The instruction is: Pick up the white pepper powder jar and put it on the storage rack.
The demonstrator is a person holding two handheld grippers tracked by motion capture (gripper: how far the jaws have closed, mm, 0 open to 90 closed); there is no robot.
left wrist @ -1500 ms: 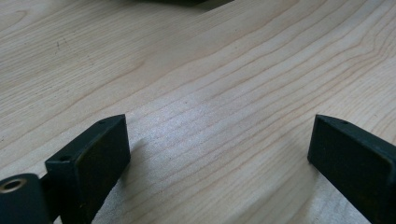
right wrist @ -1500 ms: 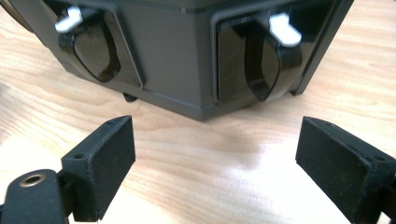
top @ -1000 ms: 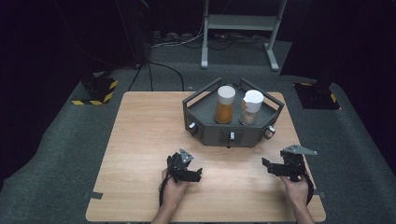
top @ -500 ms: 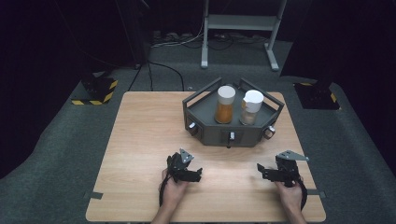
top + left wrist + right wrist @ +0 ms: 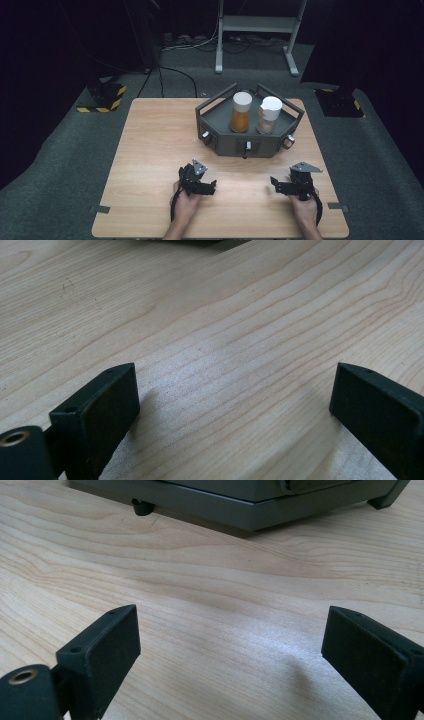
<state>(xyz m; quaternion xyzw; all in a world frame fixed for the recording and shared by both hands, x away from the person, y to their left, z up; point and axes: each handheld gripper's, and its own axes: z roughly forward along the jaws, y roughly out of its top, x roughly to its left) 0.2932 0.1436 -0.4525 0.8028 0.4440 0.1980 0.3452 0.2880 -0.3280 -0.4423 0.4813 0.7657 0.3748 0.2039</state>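
My left gripper (image 5: 207, 187) and right gripper (image 5: 280, 186) rest low over the bench (image 5: 150, 150), jaws released, both empty; grey tray (image 5: 250, 145) beyond.

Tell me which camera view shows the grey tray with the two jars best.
The high view: the whole grey tray shows, with both jars standing in it. The right gripper view shows its lower edge and a foot; the left gripper view shows a dark sliver at the top.

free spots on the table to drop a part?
Bare wood on the wooden table left of the dark grey tray, and between the left gripper and right gripper. Crowded: the tray holds an orange-filled jar and a white-lidded jar.
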